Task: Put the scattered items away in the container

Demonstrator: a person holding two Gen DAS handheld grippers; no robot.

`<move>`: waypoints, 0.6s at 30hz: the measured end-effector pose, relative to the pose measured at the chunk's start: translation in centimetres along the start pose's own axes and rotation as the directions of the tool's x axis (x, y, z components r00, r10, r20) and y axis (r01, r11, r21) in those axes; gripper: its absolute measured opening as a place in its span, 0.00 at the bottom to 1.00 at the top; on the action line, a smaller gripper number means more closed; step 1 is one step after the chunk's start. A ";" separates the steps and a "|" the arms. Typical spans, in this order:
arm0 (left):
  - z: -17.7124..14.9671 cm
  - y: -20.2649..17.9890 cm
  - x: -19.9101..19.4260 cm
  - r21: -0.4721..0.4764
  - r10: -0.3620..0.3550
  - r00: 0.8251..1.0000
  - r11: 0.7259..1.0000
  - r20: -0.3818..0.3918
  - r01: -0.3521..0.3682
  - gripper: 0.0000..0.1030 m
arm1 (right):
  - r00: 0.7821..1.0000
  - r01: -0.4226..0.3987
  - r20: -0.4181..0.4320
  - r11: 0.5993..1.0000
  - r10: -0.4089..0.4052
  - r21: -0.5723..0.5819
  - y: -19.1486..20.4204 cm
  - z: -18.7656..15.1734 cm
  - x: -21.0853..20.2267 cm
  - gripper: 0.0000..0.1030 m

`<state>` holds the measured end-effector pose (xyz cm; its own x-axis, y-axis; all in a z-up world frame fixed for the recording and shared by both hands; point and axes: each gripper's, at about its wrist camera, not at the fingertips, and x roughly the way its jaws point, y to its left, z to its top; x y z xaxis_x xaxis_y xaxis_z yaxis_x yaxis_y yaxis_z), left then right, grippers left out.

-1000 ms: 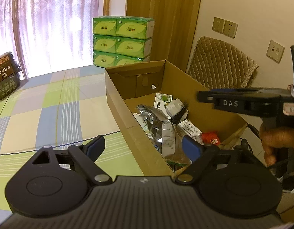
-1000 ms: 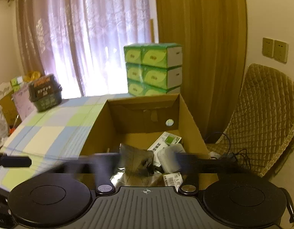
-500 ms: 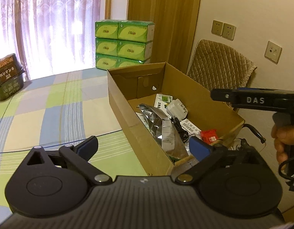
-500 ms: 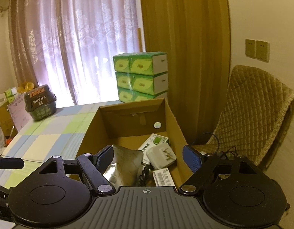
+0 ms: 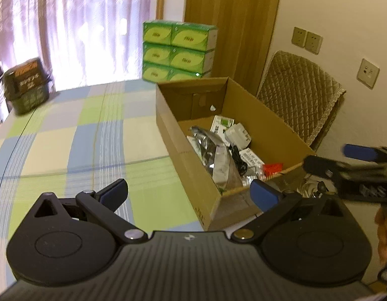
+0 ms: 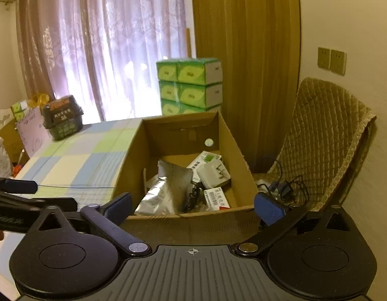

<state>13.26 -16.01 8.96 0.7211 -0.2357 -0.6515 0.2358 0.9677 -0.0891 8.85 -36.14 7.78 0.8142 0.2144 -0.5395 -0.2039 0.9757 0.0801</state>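
Both the left gripper point(image 5: 188, 192) and the right gripper point(image 6: 193, 207) are wide open and hold nothing. The items, such as a silver foil pouch point(image 6: 166, 190), lie inside the cardboard box point(image 5: 266, 115) on the checked tablecloth point(image 5: 68, 135). The tidying seems almost finished; the next move is probably to look for any remaining piece.

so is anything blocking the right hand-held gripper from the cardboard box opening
Nothing visible does. The right hand-held gripper is open and empty just short of the cardboard box, whose top is open; only its near wall lies ahead, with items already inside.
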 end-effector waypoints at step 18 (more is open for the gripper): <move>-1.4 -2.4 -3.7 -0.066 -0.033 0.998 0.997 -0.057 0.029 0.99 | 0.999 0.030 -0.041 0.999 -0.030 0.021 0.7 -1.2 -5.3 1.00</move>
<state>9.14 -17.31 10.54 0.6747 -0.2619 -0.6901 0.2128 0.9642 -0.1579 3.79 -36.63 9.69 0.7969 0.1834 -0.5756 -0.1673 0.9825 0.0815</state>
